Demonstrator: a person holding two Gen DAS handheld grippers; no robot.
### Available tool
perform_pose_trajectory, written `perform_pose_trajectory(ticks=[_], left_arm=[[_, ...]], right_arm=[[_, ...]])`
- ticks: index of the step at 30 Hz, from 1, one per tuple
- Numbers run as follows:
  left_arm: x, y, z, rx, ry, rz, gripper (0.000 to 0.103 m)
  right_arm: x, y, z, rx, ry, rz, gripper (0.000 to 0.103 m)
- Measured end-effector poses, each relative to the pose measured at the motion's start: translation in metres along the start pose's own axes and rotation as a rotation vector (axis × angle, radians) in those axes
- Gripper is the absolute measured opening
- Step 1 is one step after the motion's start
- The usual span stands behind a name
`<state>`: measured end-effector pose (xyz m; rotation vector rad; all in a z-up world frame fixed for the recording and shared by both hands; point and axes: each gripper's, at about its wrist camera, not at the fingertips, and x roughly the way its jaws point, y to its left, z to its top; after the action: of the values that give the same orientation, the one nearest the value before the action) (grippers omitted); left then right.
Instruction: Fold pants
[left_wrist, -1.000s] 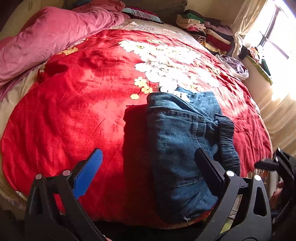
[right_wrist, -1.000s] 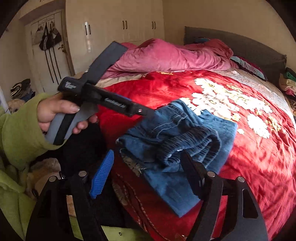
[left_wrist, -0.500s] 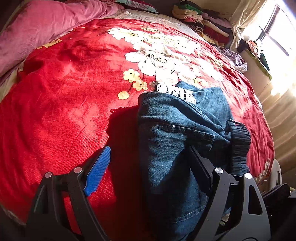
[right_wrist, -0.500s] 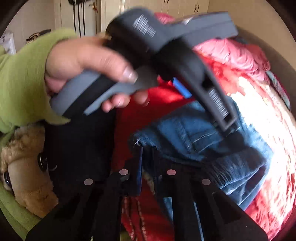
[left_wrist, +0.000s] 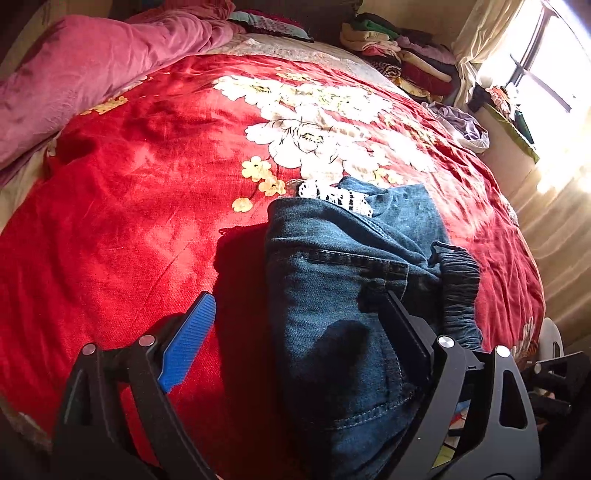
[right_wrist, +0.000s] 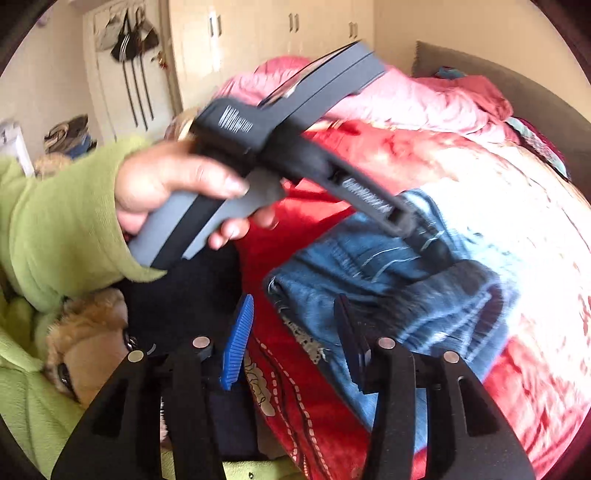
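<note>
Jeans (left_wrist: 343, 295) folded on the bed (left_wrist: 129, 221) — both claws apart.
Right claw (right_wrist: 291, 343) has just been opening, empty; left claw (left_wrist: 295, 332) straddles the denim edge, likely to tidy.

A red blanket (left_wrist: 140, 206) with large white flowers covered the bed. A rumpled pink duvet (left_wrist: 92, 70) lay along its far left side. Folded clothes (left_wrist: 402, 59) were stacked in the far corner, beside a cream curtain (left_wrist: 480, 40) and a bright window (left_wrist: 554, 74). Bags (right_wrist: 129, 40) hung on a pale door, next to cream wardrobes (right_wrist: 280, 48).
</note>
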<state>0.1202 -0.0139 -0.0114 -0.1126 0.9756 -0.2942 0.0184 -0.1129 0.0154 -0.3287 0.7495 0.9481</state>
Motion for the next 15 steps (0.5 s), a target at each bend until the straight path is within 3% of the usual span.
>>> perform_pose_trajectory(ticks=[5, 10, 15], left_arm=[[-0.012, -0.005, 0.001, 0.016, -0.027, 0.022, 0.093], [-0.021, -0.007, 0.001, 0.014, -0.044, 0.034, 0.093], [-0.025, -0.007, 0.000, 0.010, -0.052, 0.035, 0.093]], right_arm=[[-0.027, -0.017, -0.004, 0.067, -0.062, -0.063, 0.060], [-0.048, -0.039, -0.008, 0.146, -0.115, -0.139, 0.072], [-0.059, -0.061, -0.013, 0.227, -0.149, -0.223, 0.075]])
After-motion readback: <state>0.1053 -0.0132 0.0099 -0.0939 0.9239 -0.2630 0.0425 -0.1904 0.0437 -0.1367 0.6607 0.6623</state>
